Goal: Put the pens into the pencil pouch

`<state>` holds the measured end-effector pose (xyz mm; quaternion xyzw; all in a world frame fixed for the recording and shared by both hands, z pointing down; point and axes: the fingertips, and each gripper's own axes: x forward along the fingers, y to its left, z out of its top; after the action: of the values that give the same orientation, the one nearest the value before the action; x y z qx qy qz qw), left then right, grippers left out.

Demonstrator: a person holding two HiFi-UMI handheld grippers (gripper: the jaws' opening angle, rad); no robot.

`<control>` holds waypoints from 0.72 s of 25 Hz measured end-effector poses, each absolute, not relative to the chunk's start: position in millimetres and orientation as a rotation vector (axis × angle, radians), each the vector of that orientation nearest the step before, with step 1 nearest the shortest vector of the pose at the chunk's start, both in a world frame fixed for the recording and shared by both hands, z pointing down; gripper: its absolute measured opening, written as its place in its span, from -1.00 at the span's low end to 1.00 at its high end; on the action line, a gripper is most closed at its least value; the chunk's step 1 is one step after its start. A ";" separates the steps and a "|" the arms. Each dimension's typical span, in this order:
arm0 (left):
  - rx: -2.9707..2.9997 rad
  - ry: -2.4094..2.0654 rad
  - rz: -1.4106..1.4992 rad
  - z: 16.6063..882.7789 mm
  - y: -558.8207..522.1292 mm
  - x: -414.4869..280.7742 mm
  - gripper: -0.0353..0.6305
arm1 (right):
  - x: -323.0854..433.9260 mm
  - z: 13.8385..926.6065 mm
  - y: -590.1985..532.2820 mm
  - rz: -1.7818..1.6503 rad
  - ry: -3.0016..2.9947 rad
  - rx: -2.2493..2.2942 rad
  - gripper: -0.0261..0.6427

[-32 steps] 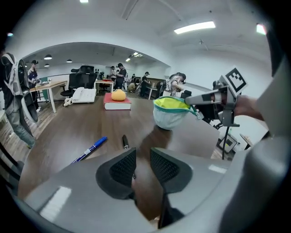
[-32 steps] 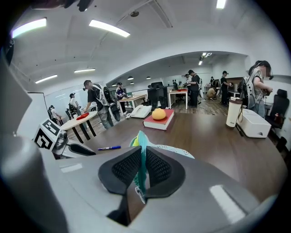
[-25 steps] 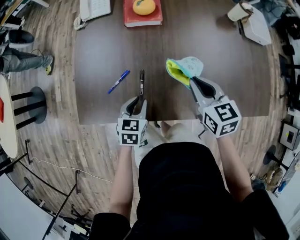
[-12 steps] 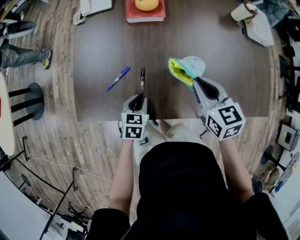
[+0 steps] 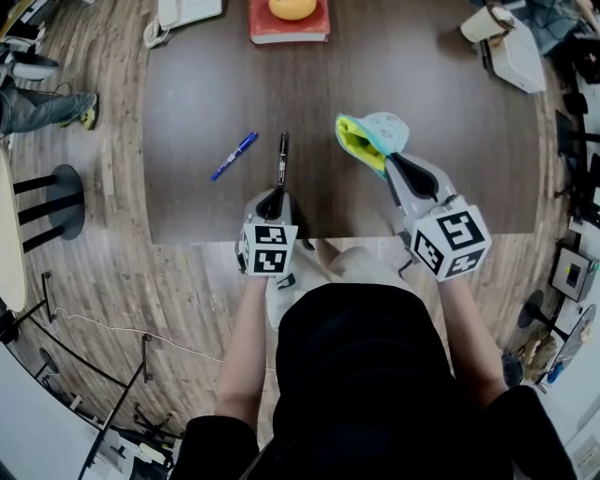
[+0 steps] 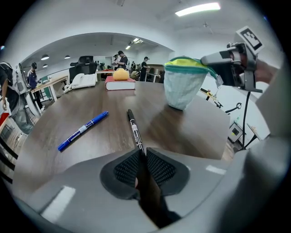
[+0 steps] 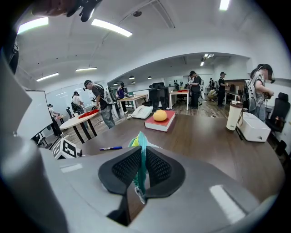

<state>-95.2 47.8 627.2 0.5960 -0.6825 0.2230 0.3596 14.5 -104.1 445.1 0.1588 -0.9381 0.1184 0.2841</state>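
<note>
A black pen (image 5: 282, 157) (image 6: 135, 129) lies on the dark table (image 5: 450, 141), pointing away from me. My left gripper (image 5: 275, 199) (image 6: 142, 157) is at its near end; its jaws have just been closing and the pads now pinch the pen's tip. A blue pen (image 5: 234, 156) (image 6: 82, 130) lies aslant to the left, apart from both grippers. My right gripper (image 5: 392, 164) (image 7: 142, 164) is shut on the teal rim of the pencil pouch (image 5: 367, 139) (image 6: 184, 84) (image 7: 138, 150). The pouch stands open with its yellow lining showing.
A red book (image 5: 289, 19) with an orange fruit on it lies at the table's far edge, a white phone (image 5: 183, 14) to its left. A white box (image 5: 511, 47) sits far right. A black stool (image 5: 56, 202) stands on the floor at left.
My left gripper has sunk onto the near end of the black pen and its jaws have closed around it. The right gripper and pouch have stayed put.
</note>
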 end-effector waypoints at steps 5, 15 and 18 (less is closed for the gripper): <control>1.523 -1.769 0.584 628.5 48.7 -94.8 -0.77 | 16.0 445.8 -104.2 0.315 -2.509 0.420 -0.81; 1.503 -1.777 0.555 627.1 49.4 -97.1 -0.80 | 19.2 444.4 -108.4 0.323 -2.514 0.427 -0.81; 1.521 -1.786 0.545 618.1 48.3 -99.1 -0.80 | 17.6 443.5 -108.5 0.324 -2.517 0.427 -0.81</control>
<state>-99.1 48.3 618.1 0.5896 -0.6923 0.2112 0.3584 17.6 -108.5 443.5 0.1594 -0.9388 0.1208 0.2803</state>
